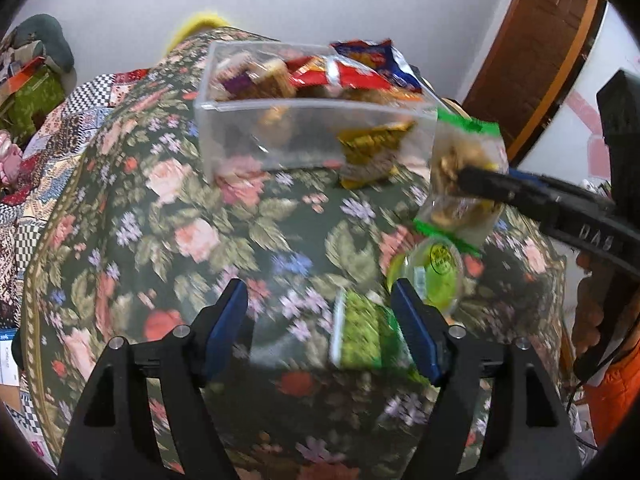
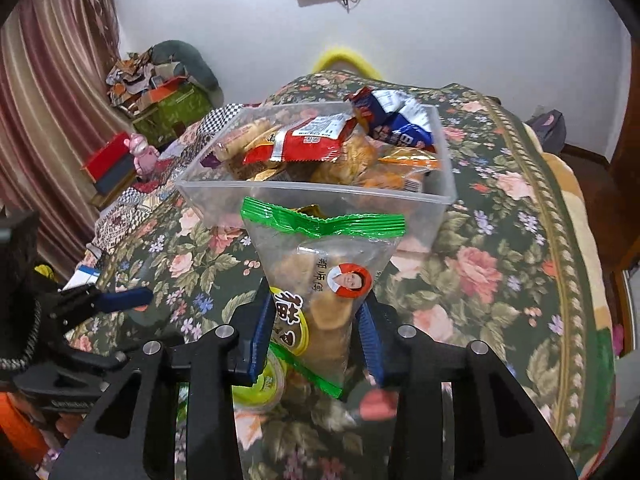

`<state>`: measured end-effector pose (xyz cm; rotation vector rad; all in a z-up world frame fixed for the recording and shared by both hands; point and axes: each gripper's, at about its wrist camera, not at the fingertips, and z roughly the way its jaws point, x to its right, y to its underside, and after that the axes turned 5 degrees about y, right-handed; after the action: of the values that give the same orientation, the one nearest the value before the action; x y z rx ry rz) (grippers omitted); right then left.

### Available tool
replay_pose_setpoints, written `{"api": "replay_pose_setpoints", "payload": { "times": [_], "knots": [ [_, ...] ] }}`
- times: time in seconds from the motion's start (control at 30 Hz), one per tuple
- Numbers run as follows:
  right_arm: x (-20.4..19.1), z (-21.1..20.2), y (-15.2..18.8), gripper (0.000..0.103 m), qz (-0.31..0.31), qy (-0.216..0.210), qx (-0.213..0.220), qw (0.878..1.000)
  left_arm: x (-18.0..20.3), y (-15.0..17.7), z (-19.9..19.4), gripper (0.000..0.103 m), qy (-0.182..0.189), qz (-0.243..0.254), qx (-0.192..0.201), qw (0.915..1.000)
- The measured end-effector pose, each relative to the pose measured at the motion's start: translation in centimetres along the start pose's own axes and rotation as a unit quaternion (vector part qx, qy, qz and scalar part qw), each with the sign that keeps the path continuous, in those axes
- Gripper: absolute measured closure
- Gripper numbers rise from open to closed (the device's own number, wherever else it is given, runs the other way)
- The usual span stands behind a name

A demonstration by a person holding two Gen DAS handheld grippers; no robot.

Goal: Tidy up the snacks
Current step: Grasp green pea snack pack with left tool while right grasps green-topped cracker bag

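A clear plastic bin [image 1: 304, 136] [image 2: 320, 200] holding several snack packets stands on the floral cloth. My right gripper [image 2: 316, 320] is shut on a clear snack bag with green sealed ends [image 2: 324, 280], held above the cloth just in front of the bin; the bag also shows in the left wrist view [image 1: 464, 184], to the right of the bin. My left gripper [image 1: 320, 312] is open and empty above the cloth. A green packet [image 1: 360, 332] lies between its fingers and a green-lidded jelly cup [image 1: 436, 272] lies by its right finger.
A gold packet [image 1: 372, 152] leans at the bin's front right corner. The floral cloth [image 2: 500, 264] covers the whole surface. A quilt, boxes and a pink toy [image 2: 140, 152] lie at the left. A wooden door [image 1: 536, 40] stands at the right.
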<state>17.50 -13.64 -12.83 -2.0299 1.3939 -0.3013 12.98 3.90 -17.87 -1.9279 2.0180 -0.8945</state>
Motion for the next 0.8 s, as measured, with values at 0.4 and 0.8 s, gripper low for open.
{"api": "replay_pose_setpoints", "payload": {
  "times": [0.4,0.8],
  "knots": [
    [0.6,-3.1,1.1,0.067,0.014,0.011,0.02,1.0,1.7,2.3,1.5,0.037,0.019,0.005,-0.002,0.9998],
    [0.5,-3.3,1.4,0.067,0.015,0.007,0.023,1.0,1.0,1.9,0.6,0.068,-0.008,0.002,0.024,0.9997]
  ]
}}
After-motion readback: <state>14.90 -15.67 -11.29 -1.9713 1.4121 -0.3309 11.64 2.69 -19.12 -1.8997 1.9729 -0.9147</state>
